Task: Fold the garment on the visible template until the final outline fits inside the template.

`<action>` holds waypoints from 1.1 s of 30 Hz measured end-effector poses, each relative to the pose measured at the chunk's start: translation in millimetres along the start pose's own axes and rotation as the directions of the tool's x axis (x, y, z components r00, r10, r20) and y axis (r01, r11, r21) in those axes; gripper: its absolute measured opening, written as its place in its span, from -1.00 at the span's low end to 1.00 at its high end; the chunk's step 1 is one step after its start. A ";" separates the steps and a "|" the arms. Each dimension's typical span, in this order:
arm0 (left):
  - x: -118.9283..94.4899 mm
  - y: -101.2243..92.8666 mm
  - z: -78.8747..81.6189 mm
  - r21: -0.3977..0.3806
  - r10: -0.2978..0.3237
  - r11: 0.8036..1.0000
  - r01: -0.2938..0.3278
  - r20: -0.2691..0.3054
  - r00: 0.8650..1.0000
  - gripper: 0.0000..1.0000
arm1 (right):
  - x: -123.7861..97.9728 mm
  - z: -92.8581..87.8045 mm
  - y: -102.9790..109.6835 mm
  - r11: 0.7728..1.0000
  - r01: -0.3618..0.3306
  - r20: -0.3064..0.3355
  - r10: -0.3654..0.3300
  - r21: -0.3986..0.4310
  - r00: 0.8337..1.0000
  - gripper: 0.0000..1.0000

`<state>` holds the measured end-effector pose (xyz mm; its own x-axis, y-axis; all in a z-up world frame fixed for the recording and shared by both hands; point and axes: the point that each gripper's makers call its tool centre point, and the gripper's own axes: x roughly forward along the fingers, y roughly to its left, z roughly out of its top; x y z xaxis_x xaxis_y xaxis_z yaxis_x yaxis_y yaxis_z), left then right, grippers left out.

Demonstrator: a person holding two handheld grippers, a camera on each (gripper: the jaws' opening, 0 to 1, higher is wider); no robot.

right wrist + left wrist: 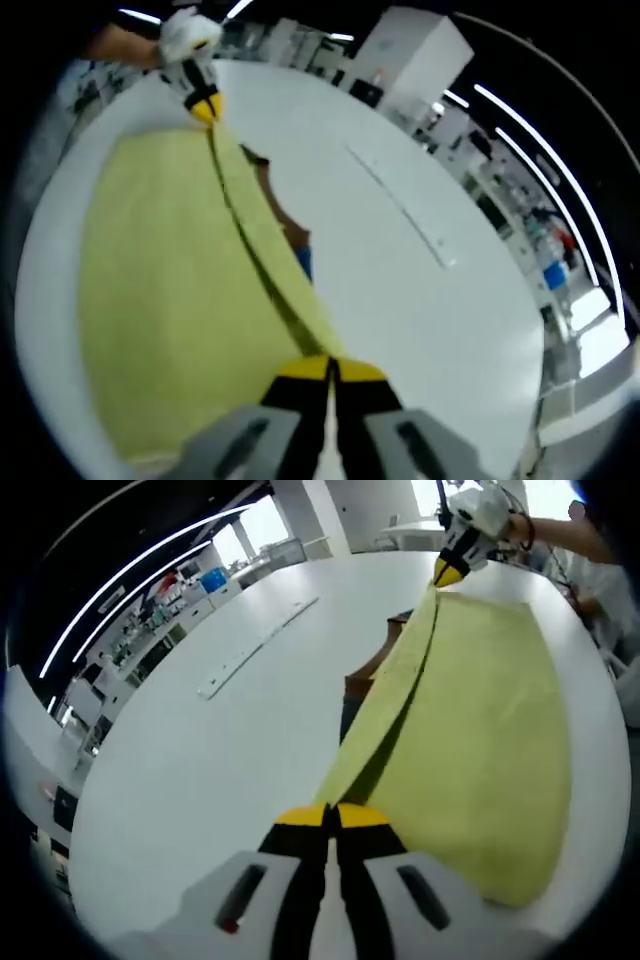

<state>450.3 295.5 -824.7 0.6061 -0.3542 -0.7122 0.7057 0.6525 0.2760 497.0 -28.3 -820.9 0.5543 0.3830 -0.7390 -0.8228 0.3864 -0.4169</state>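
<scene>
- The yellow-green garment (pixel 480 730) lay spread over a large white table (pixel 200 760), with one long edge lifted off the surface and stretched taut between the two grippers.
- In the left gripper view, the left gripper (pixel 331 817) had its yellow-tipped jaws pressed together on the near end of that raised edge, the cloth running away from the tips.
- At the far end of the same edge in that view, the right gripper (pixel 450 572) pinched the cloth with its yellow tips, held in a person's hand (pixel 490 515).
- In the right gripper view, the right gripper (pixel 331 370) was likewise closed on the garment (pixel 170 290), its jaws meeting with the fabric caught between them.
- Far off along the fold line in that view, the left gripper (pixel 205 105) clamped the other end of the edge.
- The raised edge formed a narrow folded strip, with the broad body of the cloth flat on the table (pixel 420 300) to one side of it.
- A brown shape (pixel 362 680) with a bit of blue showed from under the cloth beside the raised edge; what it was could not be told.
- A long pale strip (pixel 255 648) lay on the bare table, well apart from the garment.
- Shelves and benches (pixel 165 605) stood beyond the table's far edge.
</scene>
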 end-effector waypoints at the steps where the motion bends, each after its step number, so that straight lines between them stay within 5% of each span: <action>1: -0.7 3.2 2.4 -0.025 0.011 1.000 -0.011 0.011 1.000 -1.00 | -0.2 1.2 -3.5 1.000 0.012 0.004 -0.012 -0.004 1.000 -1.00; 5: -0.4 12.1 10.3 -0.182 0.035 0.983 -0.025 0.054 0.998 -1.00 | 0.7 6.9 -11.1 0.999 0.042 0.004 -0.042 0.003 0.999 -1.00; 8: 3.1 21.2 12.2 -0.257 0.054 0.966 -0.034 0.071 0.996 -1.00 | 5.1 9.1 -17.0 0.995 0.053 0.007 -0.054 0.085 0.999 -1.00; 16: 14.7 25.7 11.8 -0.330 0.086 0.942 -0.064 0.051 0.995 -1.00 | 16.0 10.5 -31.2 0.982 0.081 0.003 -0.082 0.172 0.997 -1.00; 24: 15.8 31.6 18.0 -0.367 0.125 0.926 -0.090 0.073 0.989 -0.86 | 18.9 14.7 -28.7 0.941 0.052 0.038 -0.069 0.335 0.997 -0.98; 33: 5.9 33.6 14.3 -0.454 0.131 0.888 -0.081 0.080 0.988 -0.03 | 10.6 15.0 -22.9 0.857 -0.024 0.078 -0.019 0.515 0.997 -0.06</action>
<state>482.9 305.7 -810.4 0.7207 -0.3179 -0.6161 0.4107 0.9117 0.0100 523.6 -20.5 -811.2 0.5781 0.4402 -0.6871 -0.6533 0.7542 -0.0665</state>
